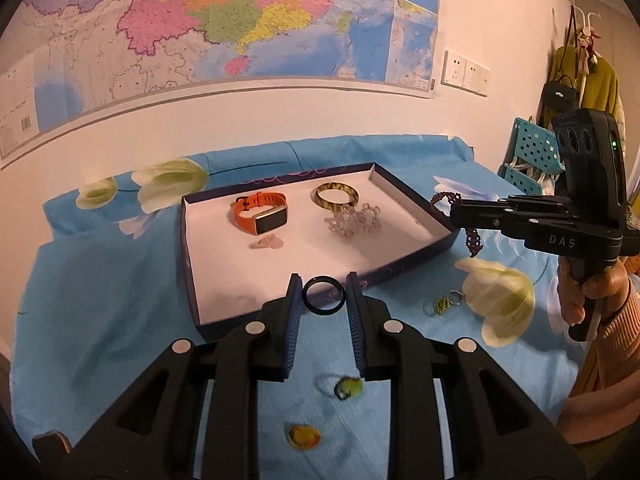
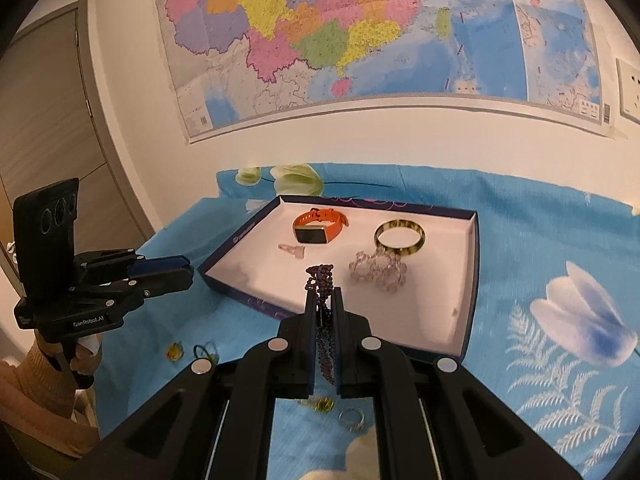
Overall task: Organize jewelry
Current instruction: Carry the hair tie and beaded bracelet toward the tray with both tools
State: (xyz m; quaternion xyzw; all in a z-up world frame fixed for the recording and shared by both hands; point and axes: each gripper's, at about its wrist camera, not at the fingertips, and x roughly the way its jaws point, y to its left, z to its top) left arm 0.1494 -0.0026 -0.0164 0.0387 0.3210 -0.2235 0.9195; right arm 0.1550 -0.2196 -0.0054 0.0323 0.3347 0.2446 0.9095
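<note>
Counting what's showing up here: one tray (image 2: 472,264) is sitting on the blue cloth (image 2: 540,240), and four pieces are lying inside it: one orange smartwatch (image 2: 318,228), one yellowish bangle (image 2: 400,238), one clear bead bracelet (image 2: 378,270) and one small pinkish clear piece (image 2: 292,250) (too small to say what it is). Two grippers are showing, each one carrying a single item: one black ring (image 1: 323,295), one dark bead bracelet (image 2: 322,280). Loose rings are lying around too, roughly four or five.

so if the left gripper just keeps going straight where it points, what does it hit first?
Probably the near wall of the dark blue box. The left gripper, holding a black ring, points at that edge; if it is high enough to clear it, the white box floor comes next. Height is unclear.
</note>
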